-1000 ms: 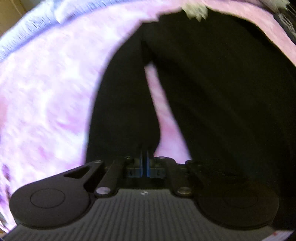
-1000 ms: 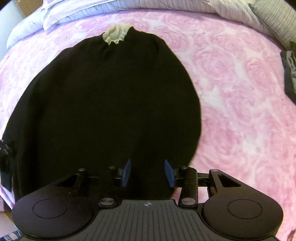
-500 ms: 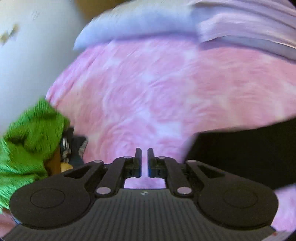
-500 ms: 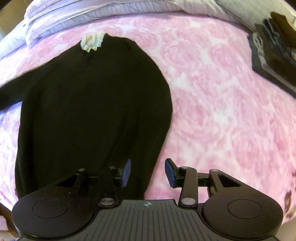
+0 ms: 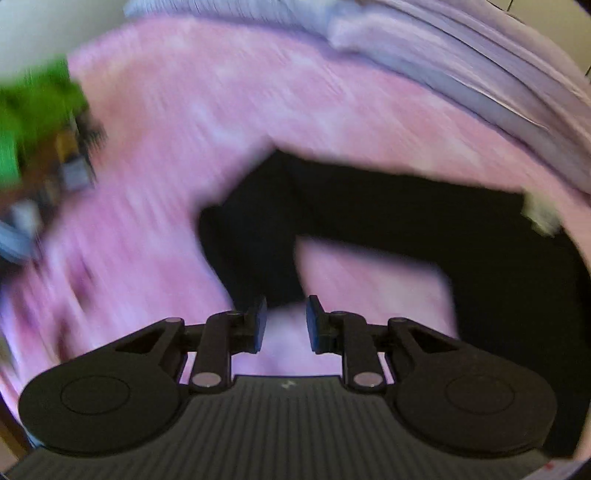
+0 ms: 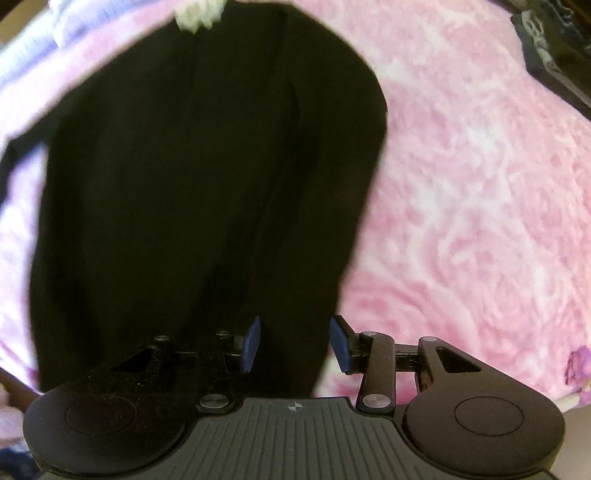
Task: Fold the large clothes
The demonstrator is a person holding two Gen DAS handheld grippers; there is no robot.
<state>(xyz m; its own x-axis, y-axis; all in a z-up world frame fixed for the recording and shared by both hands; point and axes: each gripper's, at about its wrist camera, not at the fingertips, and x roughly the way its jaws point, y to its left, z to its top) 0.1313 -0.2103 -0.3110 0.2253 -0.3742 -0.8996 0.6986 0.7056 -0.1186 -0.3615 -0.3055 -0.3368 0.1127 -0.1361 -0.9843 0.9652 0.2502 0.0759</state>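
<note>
One black garment [image 6: 192,177] lies flat on the bed [image 6: 480,184], with one pale frilled collar [image 6: 197,13] at its far end. The right tongs [image 6: 294,345] are spread, blue pads apart, directly above the garment's near right edge, pinching nothing. The left tongs [image 5: 283,325] are opening, with only pink rose-print bedspread [image 5: 177,147] between them; a black sleeve [image 5: 258,236] lies just ahead. Far left of them sits one green cloth [image 5: 26,122] on blurred clutter. Striped bedding [image 5: 480,81] bunches beyond.
</note>
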